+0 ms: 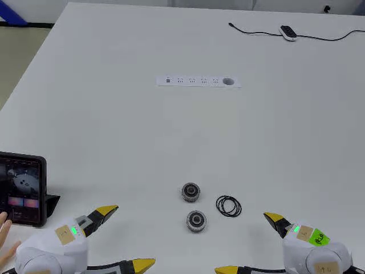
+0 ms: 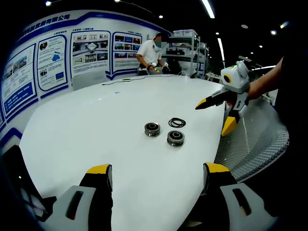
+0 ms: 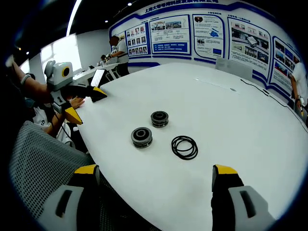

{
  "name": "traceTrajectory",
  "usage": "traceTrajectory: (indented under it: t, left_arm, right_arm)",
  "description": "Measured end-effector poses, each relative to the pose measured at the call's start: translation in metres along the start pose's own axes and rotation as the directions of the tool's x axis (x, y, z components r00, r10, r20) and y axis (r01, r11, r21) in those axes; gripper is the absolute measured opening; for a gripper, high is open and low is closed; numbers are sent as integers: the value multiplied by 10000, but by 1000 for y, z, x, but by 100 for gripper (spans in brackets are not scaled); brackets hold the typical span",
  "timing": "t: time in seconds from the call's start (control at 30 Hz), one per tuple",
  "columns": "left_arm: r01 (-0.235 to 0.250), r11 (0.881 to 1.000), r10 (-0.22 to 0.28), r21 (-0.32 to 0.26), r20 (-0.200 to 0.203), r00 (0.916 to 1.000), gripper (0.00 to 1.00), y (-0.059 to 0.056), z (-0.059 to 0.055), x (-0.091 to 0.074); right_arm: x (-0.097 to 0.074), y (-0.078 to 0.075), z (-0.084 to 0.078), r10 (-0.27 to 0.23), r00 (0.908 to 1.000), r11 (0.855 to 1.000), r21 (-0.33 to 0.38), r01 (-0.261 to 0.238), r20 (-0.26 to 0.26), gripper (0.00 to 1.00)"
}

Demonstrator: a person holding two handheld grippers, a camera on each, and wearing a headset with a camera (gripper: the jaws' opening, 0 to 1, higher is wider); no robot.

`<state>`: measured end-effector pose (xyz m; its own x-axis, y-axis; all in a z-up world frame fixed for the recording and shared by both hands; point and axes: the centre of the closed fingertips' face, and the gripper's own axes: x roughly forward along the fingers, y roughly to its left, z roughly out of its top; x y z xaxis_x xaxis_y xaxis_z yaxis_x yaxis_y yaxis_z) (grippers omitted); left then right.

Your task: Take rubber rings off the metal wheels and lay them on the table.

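— Your left tool (image 1: 128, 237) and right tool (image 1: 249, 243) sit nearest, low at the worktop (image 1: 171, 131) edge, well apart. Jaws?
— Both spread wide; you grip nothing.
— Wheels?
— Ahead of you, the near metal wheel (image 1: 196, 221) and far metal wheel (image 1: 190, 192) sit between your tools, just beside each other, not touching.
— Rings?
— Loose rubber rings (image 1: 228, 206) lie stacked flat on the worktop, just right of the wheels, touching neither. One tablet (image 1: 21, 190) stands propped at your far left.
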<state>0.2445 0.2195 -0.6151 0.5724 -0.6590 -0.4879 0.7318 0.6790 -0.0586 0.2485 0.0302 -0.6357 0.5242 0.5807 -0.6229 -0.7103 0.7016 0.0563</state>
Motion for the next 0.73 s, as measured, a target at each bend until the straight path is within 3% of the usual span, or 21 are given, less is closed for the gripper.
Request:
traceTrajectory:
  t: [0.73]
  left_arm:
    - [-10, 10000, 10, 24, -51, 10000, 78, 0, -2, 0]
  right_arm:
    - [0, 0, -3, 66, 9999, 9999, 103, -64, -99, 97]
